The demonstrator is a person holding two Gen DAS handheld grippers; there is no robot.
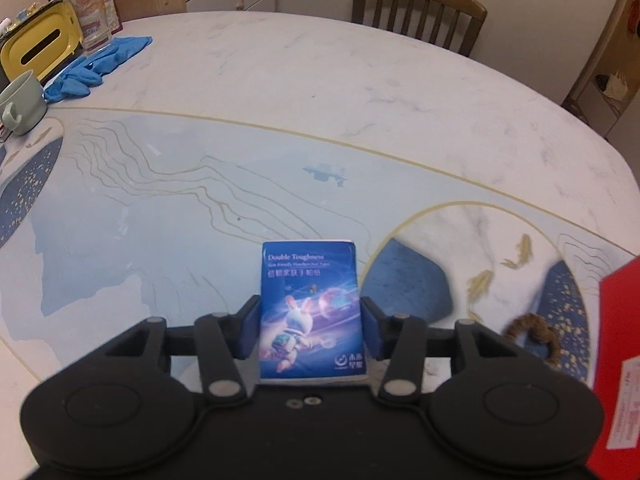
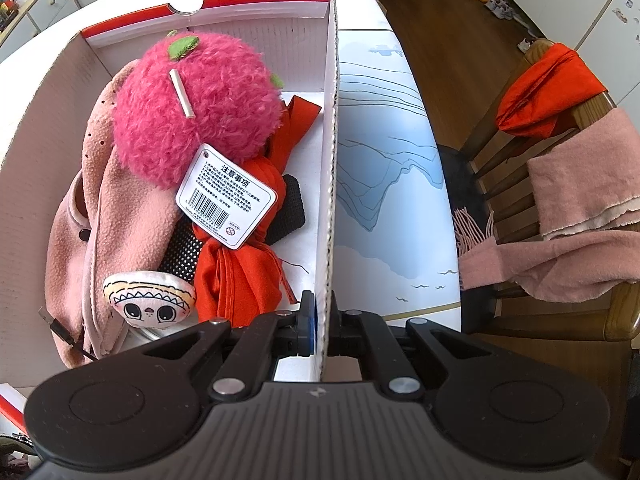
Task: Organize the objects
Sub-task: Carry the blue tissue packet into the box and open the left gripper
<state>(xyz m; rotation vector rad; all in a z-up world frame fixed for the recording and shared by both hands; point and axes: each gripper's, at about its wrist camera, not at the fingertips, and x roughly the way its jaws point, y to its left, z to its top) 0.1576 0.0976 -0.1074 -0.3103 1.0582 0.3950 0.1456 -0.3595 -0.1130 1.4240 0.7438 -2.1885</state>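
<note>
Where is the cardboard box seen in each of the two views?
Left wrist view: only a red outer corner of the cardboard box shows at the right edge.
Right wrist view: the box fills the left and centre; the right claw clamps its right wall.
Shared landmark: the table with blue mountain pattern.

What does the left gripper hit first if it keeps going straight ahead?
Probably nothing soon: the left gripper, shut on the tissue pack, faces bare table. The wooden chair stands beyond the far edge; depth unclear.
</note>
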